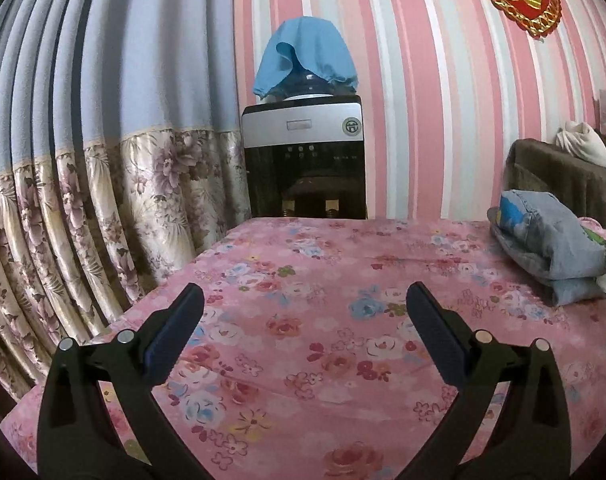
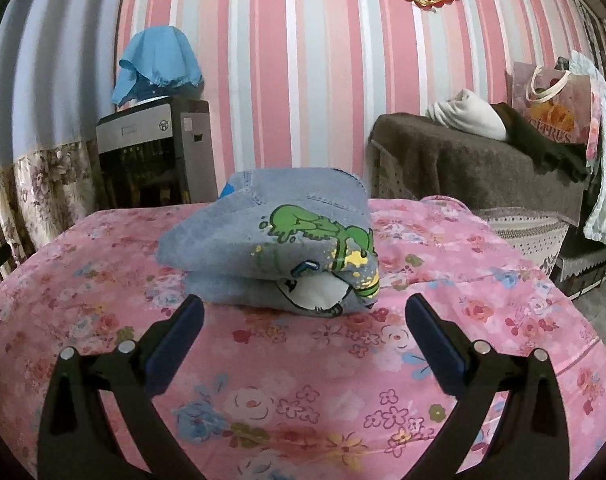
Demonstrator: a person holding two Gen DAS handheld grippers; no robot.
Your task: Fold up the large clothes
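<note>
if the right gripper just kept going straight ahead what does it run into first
Most likely the folded denim garment: it lies on the pink floral bedsheet just beyond the open right gripper, roughly centred between the fingers. Depth is hard to judge.

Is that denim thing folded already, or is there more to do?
It looks done: the denim garment lies in a compact folded bundle on the bedsheet. Nothing is in hand; the left gripper and right gripper are both open and empty. No other unfolded clothes show on the sheet.

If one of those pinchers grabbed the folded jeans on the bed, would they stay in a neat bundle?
Probably not. The folded jeans are soft denim, stacked in loose layers, so a one-edge pinch would likely let them unfold and sag. They look thick, so fairly heavy. The floral bedsheet might wrinkle if they are pushed.
</note>
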